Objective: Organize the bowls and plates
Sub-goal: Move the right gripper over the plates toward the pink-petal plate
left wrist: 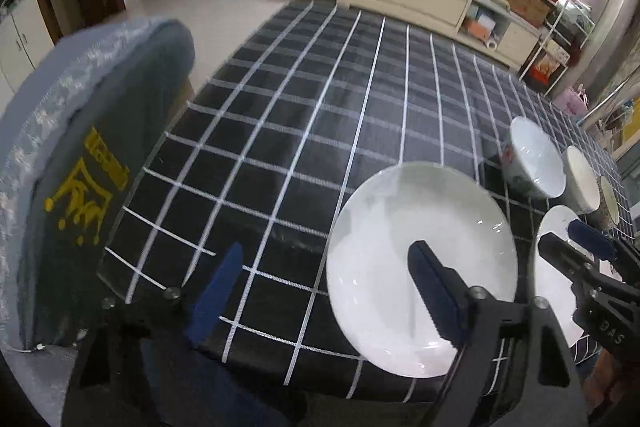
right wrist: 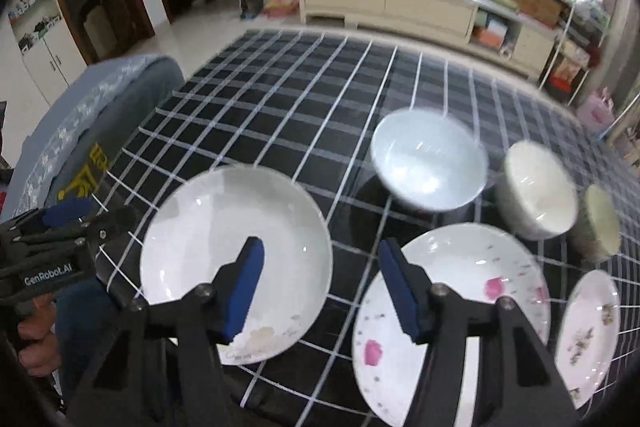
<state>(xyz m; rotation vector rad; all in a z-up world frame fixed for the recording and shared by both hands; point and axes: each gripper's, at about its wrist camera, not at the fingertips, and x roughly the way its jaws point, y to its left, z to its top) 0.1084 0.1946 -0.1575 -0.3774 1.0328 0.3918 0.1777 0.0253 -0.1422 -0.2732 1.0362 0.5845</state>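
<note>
Overhead, both tongs (left wrist: 320, 291) (right wrist: 320, 287) released above black checked tablecloth (left wrist: 304, 99); cream sideboard (right wrist: 384, 3) beyond.

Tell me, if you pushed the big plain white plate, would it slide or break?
The plain white plate looks glazed and shiny, so it would probably slide easily on the smooth checked tablecloth. It looks like ceramic: stiff, and likely to chip or break if dropped. It lies flat, so tipping or rolling seems unlikely.
</note>
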